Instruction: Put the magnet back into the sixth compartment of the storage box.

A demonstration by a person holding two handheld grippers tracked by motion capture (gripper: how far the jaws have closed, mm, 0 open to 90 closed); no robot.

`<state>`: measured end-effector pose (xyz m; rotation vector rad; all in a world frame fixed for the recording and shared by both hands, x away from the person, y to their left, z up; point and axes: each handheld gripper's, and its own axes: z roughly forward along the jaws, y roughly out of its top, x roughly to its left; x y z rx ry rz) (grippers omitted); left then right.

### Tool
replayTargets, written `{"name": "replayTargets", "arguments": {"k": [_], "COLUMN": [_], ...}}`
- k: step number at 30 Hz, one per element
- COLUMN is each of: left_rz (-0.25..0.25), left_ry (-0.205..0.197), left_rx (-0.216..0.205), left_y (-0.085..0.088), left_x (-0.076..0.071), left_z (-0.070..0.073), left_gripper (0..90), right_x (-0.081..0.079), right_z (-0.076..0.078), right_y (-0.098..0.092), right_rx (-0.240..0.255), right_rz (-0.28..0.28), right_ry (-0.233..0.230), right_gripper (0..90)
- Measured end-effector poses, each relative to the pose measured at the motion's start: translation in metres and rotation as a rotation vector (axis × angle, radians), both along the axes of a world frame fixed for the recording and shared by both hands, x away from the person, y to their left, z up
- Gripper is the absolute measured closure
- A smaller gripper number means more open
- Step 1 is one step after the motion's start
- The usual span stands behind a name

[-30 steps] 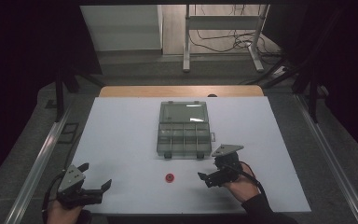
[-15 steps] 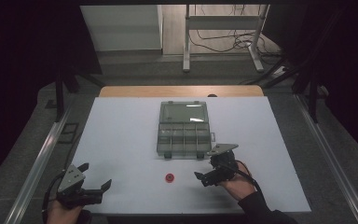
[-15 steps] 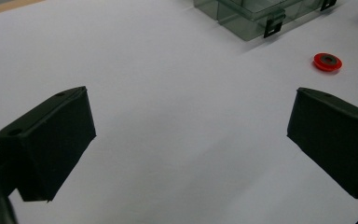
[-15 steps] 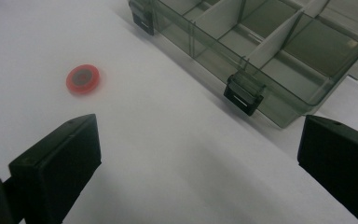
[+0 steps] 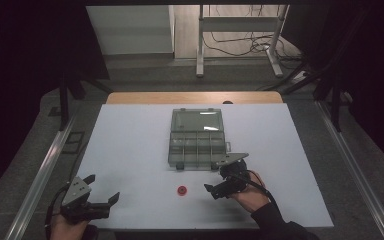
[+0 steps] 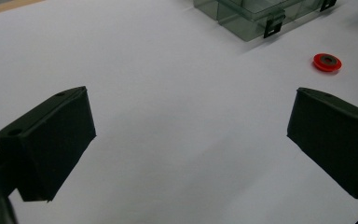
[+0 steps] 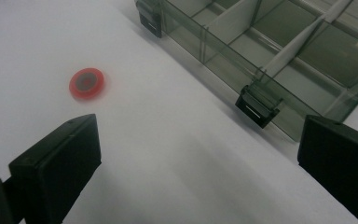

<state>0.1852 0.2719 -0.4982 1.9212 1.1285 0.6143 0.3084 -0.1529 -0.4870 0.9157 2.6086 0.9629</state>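
Right, right gripper [image 5: 219, 186] hovers near the desk's front edge, right of centre, jaws wide apart, holding nothing. Red disc [image 5: 181, 190] lies flat on the white desk [image 5: 130, 145] just to its left, apart from both jaws. Clear compartment box [image 5: 197, 145], lid open, sits mid-desk just behind it, sections look empty. Left gripper [image 5: 101, 199] at the front-left corner, also spread wide and empty. Looks like the approach step: next move needs the right jaws straddling the disc, then closing.
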Motion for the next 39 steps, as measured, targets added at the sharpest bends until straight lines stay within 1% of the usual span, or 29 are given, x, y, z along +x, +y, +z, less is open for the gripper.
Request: {"name": "replayTargets", "arguments": {"k": [17, 22, 30, 39], "left_rz": [-0.001, -0.001, -0.001, -0.001], "left_ry": [-0.002, -0.002, -0.002, -0.002], "left_rx": [-0.008, -0.011, -0.014, -0.015], "left_y": [0.001, 0.001, 0.001, 0.002], "left_x": [0.0, 0.0, 0.0, 0.0], "left_z": [0.0, 0.0, 0.0, 0.0], "left_gripper": [1.4, 1.4, 1.4, 1.4], "right_x": [0.005, 0.006, 0.008, 0.009], "right_z": [-0.001, -0.002, -0.006, -0.007], "right_y": [0.014, 0.02, 0.029, 0.039], "right_rx": [-0.018, -0.019, -0.045, -0.054], "right_rz": [0.025, 0.035, 0.052, 0.068], "right_ry": [0.005, 0.017, 0.032, 0.036], "right_gripper": [0.0, 0.0, 0.0, 0.0]}}
